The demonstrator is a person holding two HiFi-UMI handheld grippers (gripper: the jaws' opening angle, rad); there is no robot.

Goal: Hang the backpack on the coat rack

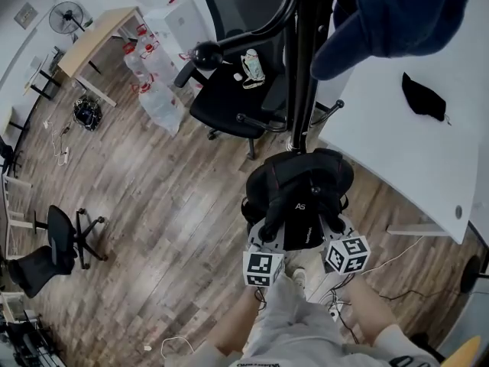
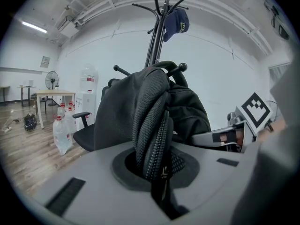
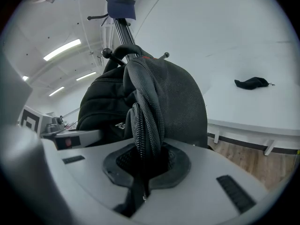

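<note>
Close before the rack [image 1: 304,67], above the wood floor [image 1: 168,205]: backpack [image 1: 302,197] held up between both grippers, its top near the lower pegs [image 2: 183,67]. Left gripper [image 2: 157,170] clamped narrow on a zippered fold at the pack's left side, right gripper [image 3: 143,165] likewise closed on a zippered fold at its right side. Higher on the rack, a blue cap [image 3: 121,1]; behind, a black chair [image 1: 229,98]; to the right, a white table [image 1: 397,151] bearing a dark cloth [image 1: 422,98].
</note>
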